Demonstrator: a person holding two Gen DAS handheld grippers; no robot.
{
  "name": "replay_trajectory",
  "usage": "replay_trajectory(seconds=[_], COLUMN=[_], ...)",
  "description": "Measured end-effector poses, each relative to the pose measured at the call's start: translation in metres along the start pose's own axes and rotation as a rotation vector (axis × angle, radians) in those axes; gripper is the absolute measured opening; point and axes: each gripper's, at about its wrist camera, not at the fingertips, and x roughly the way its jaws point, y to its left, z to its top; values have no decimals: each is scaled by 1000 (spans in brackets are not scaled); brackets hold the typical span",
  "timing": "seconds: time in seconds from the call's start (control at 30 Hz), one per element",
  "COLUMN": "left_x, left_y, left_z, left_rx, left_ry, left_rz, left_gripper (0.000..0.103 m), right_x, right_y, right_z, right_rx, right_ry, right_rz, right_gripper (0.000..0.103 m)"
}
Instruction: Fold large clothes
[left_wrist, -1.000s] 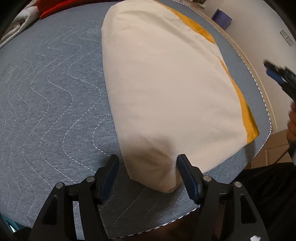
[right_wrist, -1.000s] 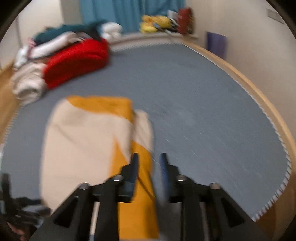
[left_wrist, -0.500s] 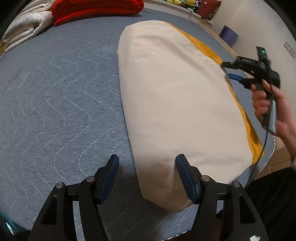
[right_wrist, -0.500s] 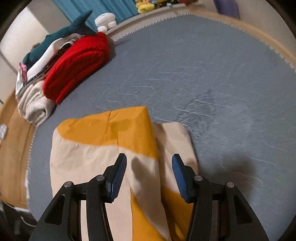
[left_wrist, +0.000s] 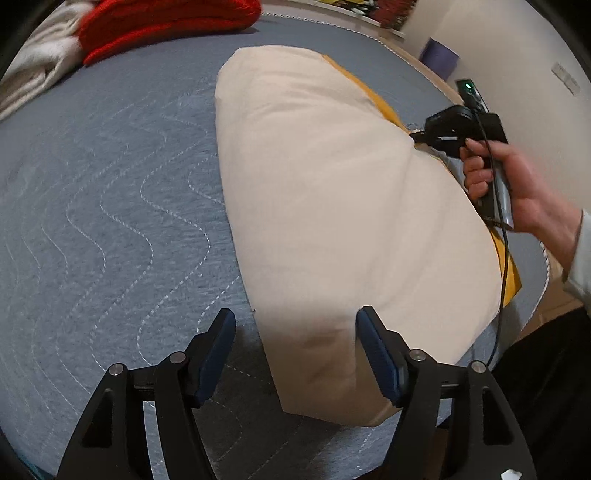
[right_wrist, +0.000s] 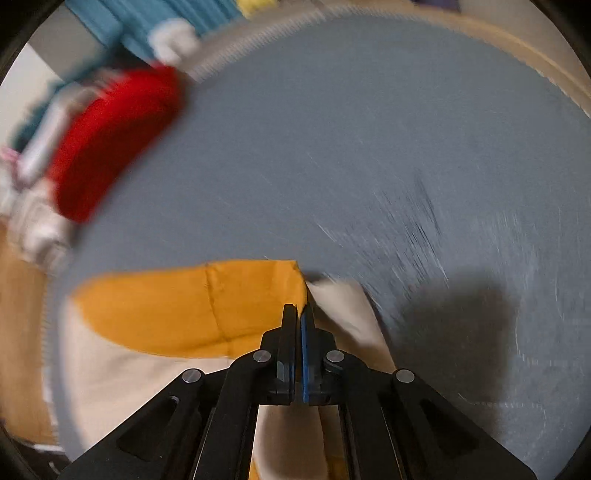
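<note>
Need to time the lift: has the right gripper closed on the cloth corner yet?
Shut. The right gripper has just closed, its fingers meeting at the orange corner of the cream-and-orange cloth, apparently pinching its edge.

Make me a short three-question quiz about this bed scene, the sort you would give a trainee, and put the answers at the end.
1. True or false: the left gripper has its jaws clamped on the cream and orange cloth.
2. Which gripper is shut at the cloth's far orange corner: A the left gripper, B the right gripper, C neither?
3. Fill in: the red folded pile lies at the far side of the grey quilted ______.

Key: 1 false, its jaws stand open with the cloth's near corner between them. 2 B, its jaws have just closed there. 3 mattress.
</note>
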Motion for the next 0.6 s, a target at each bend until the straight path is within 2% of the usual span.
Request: replay_trajectory(seconds=[0.13, 0.2, 0.23, 0.33, 0.4, 0.43, 0.47, 0.5, 0.53, 0.57, 0.6], left_x=[-4, -9, -11, -18, -18, -18, -13, -11, -11, -11, -11], left_y=[6, 13, 14, 16, 17, 19, 17, 19, 19, 20, 21], left_z=[-2, -2, -3, -4, -7, -9, -11, -15, -17, -18, -20], left_rx=[-35, -79, -91, -104, -107, -106, -104, -110, -116, -123, -126], left_ry=[19, 24, 22, 12, 27, 39, 61, 71, 73, 76, 81], left_rz=[-32, -71, -86, -106, -103, -96, -82, -78, -79, -88, -92], left_gripper=[64, 62, 61, 61, 61, 61, 61, 60, 60, 61, 61], right_x=[-9, -33, -45, -94, -122, -129, -129, -127, -113, -101, -95], right_y=[11, 10, 9, 14, 26, 29, 32, 31, 27, 22, 18], right_z=[1, -3, -4, -16, -36, -47, -61, -73, -95, -113, -125], right_rx=[-22, -4, 3, -34, -127, -162, -196, -205, -203, -211, -233], right_ry=[-36, -98, -120, -197, -201, -176, -115, -60, 79, 164, 199], right_rz=[-68, -121, -139, -71, -10, 24, 72, 107, 166, 156, 104], right_gripper=[3, 12, 12, 15, 24, 29, 39, 44, 44, 44, 44])
